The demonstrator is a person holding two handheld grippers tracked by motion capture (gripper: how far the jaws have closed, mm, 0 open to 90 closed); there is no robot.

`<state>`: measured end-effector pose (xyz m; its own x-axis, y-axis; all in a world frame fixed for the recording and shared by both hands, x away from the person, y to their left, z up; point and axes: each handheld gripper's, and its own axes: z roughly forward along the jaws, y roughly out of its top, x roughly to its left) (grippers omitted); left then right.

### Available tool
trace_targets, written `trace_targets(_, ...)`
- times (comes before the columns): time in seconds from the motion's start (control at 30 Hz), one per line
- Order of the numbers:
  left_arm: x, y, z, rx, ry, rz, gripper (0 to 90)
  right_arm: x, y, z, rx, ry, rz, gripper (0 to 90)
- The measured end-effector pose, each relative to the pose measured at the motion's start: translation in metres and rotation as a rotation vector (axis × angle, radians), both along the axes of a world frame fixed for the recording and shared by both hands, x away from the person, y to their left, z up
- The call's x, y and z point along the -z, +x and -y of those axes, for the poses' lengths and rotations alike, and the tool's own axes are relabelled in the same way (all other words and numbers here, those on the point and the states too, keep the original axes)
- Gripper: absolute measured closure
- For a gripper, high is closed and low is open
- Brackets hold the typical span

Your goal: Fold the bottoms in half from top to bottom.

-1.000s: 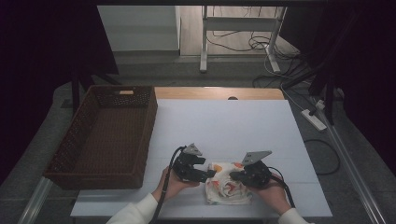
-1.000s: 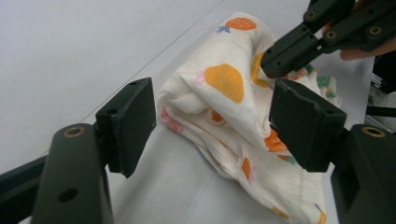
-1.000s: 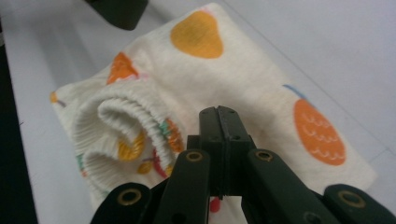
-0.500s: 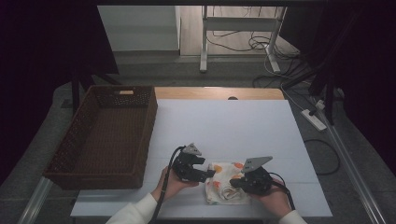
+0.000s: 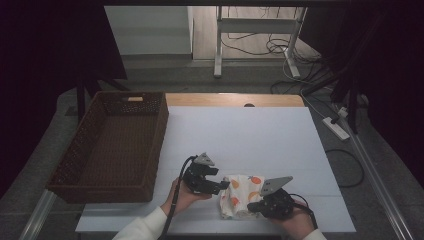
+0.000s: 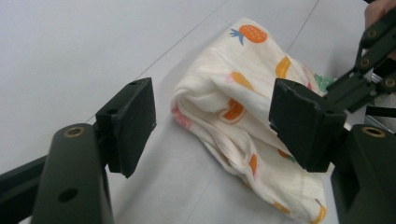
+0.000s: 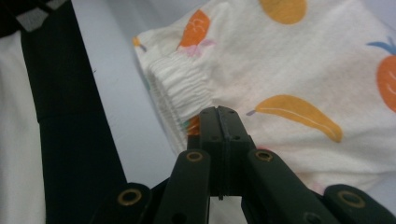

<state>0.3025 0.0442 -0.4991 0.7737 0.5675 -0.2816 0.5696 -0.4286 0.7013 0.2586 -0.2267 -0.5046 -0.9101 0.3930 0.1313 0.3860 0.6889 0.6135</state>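
A cream cloth with a fruit print (image 5: 239, 194) lies bunched near the white table's (image 5: 240, 135) front edge. My left gripper (image 5: 224, 186) sits at the cloth's left side, held level. In the left gripper view its jaws stand open (image 6: 215, 121), with the folded cloth (image 6: 243, 107) ahead of and between the pads (image 6: 133, 121), untouched. My right gripper (image 5: 251, 206) is at the cloth's lower right. In the right gripper view its jaws (image 7: 219, 115) are pressed together at the cloth's gathered elastic hem (image 7: 182, 91), pinching it.
A brown wicker basket (image 5: 115, 140) stands along the table's left side. The wide far half of the white table lies behind the cloth. Cables and a power strip (image 5: 336, 127) lie on the floor to the right.
My right gripper has slid a little toward the table's front edge, along the cloth's right side. The left gripper has stayed in place.
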Motion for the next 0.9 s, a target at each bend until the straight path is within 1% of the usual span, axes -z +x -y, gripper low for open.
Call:
trace_targets(0.03,0.000,0.000,0.000,-0.001,-0.001,0.000,30.4,-0.001,-0.001,-0.001,-0.003,-0.005,0.002,89.5)
trace_targets(0.2,-0.001,0.000,-0.002,-0.005,-0.003,0.003,30.4,-0.002,-0.006,-0.002,-0.025,-0.001,-0.008,89.5)
trace_targets(0.27,-0.001,0.001,-0.002,-0.004,-0.003,0.003,30.8,-0.005,-0.006,-0.001,-0.037,-0.004,-0.001,89.5)
trace_targets(0.33,-0.002,0.001,-0.002,-0.006,-0.004,0.004,30.9,-0.008,-0.005,0.001,-0.028,0.006,0.007,89.4)
trace_targets(0.43,-0.002,0.002,-0.003,-0.007,-0.003,0.007,30.9,-0.013,-0.002,0.004,0.001,0.058,0.044,89.3)
trace_targets(0.5,-0.002,0.002,-0.003,-0.010,-0.004,0.007,30.9,-0.017,0.001,0.001,0.021,0.107,0.064,89.3)
trace_targets(0.6,-0.002,0.002,-0.002,-0.013,-0.006,0.009,30.8,-0.019,0.007,-0.008,0.018,0.136,0.083,89.2)
trace_targets(0.63,-0.003,0.002,-0.003,-0.013,-0.006,0.010,30.8,-0.019,0.009,-0.015,0.014,0.133,0.092,89.3)
trace_targets(0.7,-0.003,0.002,-0.003,-0.015,-0.005,0.011,30.8,-0.016,0.012,-0.025,-0.003,0.116,0.097,89.2)
trace_targets(0.73,-0.003,0.002,-0.003,-0.016,-0.006,0.011,30.8,-0.014,0.012,-0.030,-0.015,0.108,0.092,89.3)
trace_targets(0.8,-0.003,0.003,-0.005,-0.016,-0.009,0.010,30.9,-0.007,0.011,-0.039,-0.044,0.068,0.081,89.3)
trace_targets(0.83,-0.002,0.003,-0.005,-0.015,-0.011,0.009,31.6,-0.005,0.010,-0.042,-0.056,0.056,0.077,89.2)
trace_targets(0.9,-0.002,0.003,-0.006,-0.015,-0.011,0.009,32.9,-0.002,0.007,-0.045,-0.070,0.048,0.068,89.3)
